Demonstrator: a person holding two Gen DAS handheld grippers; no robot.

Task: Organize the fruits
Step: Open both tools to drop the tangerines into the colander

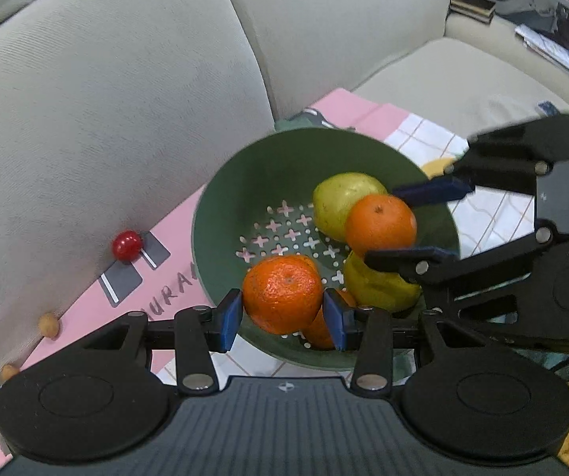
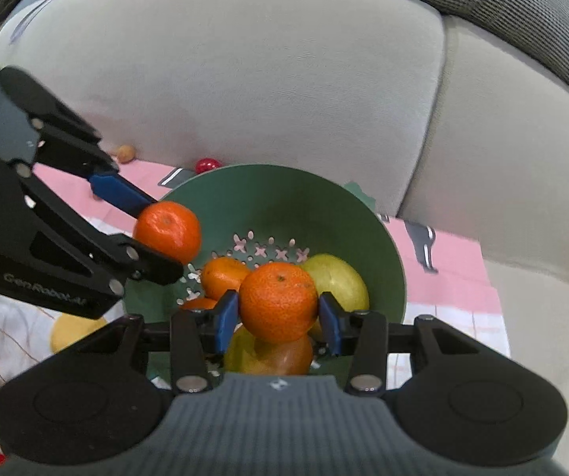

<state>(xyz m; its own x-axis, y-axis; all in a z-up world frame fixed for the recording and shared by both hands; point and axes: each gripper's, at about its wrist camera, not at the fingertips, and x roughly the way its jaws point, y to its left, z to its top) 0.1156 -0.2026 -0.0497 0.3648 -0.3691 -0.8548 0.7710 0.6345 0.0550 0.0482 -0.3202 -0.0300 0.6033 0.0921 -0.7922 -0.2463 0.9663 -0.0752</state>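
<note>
A green perforated bowl [image 1: 244,182] [image 2: 284,198] sits on a pink and white cloth against a sofa. My left gripper [image 1: 282,313] is shut on an orange tangerine [image 1: 282,293] over the bowl's near rim; it also shows in the right wrist view [image 2: 167,230]. My right gripper [image 2: 278,317] is shut on another tangerine [image 2: 278,301] [image 1: 379,224] above the fruit in the bowl. Inside lie a green-yellow pear [image 1: 340,198] [image 2: 340,281], a yellow fruit [image 1: 379,289], and more tangerines [image 2: 221,277].
A red cherry tomato [image 1: 127,245] [image 2: 207,165] and small tan round fruits [image 1: 48,325] [image 2: 125,152] lie on the pink cloth [image 1: 173,285] by the sofa cushion [image 1: 106,119]. A yellow fruit [image 2: 72,331] lies on the cloth left of the bowl.
</note>
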